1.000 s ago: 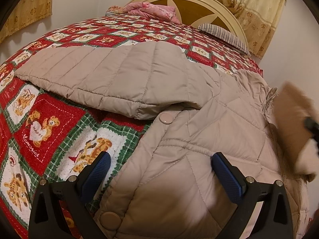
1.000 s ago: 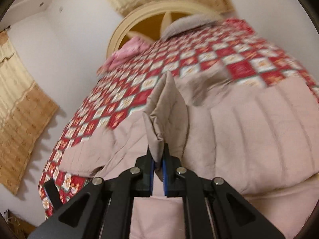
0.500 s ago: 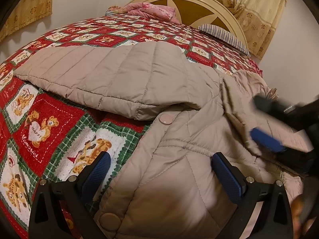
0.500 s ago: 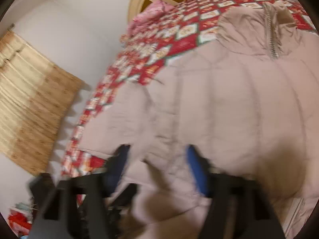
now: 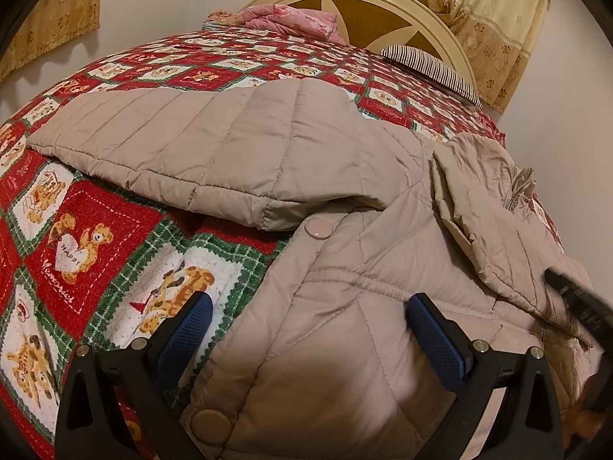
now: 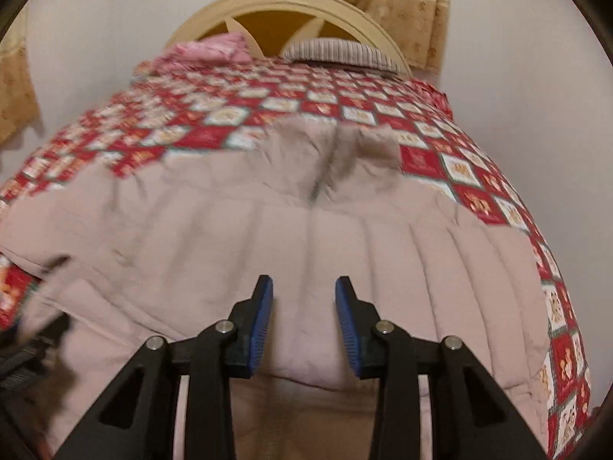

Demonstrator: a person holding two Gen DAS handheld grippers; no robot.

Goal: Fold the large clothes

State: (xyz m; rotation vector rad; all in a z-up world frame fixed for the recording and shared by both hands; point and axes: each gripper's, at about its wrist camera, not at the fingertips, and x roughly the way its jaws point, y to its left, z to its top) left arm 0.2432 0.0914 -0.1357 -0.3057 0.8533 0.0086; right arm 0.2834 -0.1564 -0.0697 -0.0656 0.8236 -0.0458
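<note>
A beige quilted jacket (image 5: 364, 268) lies spread on the bed, one sleeve (image 5: 230, 145) stretched out to the left and a flap folded over at its right side (image 5: 479, 207). My left gripper (image 5: 309, 306) hangs open and wide over the jacket's front edge with its snap buttons (image 5: 317, 228), holding nothing. In the right wrist view the jacket (image 6: 306, 237) fills the middle, its zipped collar (image 6: 325, 161) at the far end. My right gripper (image 6: 304, 287) hovers over the jacket's near hem. Its jaws are closing, a gap still shows and no cloth is pinched between the pads.
A red, white and green bedspread with bear pictures (image 5: 76, 245) covers the bed. At the far end are a rounded cream headboard (image 5: 383, 11), pink bedding (image 5: 291, 19) and a striped pillow (image 5: 429, 65). Curtains (image 5: 498, 19) hang behind. A dark blurred tool part (image 5: 571, 295) shows at the right.
My right gripper let go of the jacket fold it was pinching, opened wide, swung round to face the headboard and has narrowed again. The fold now lies on the jacket. The left gripper stayed put.
</note>
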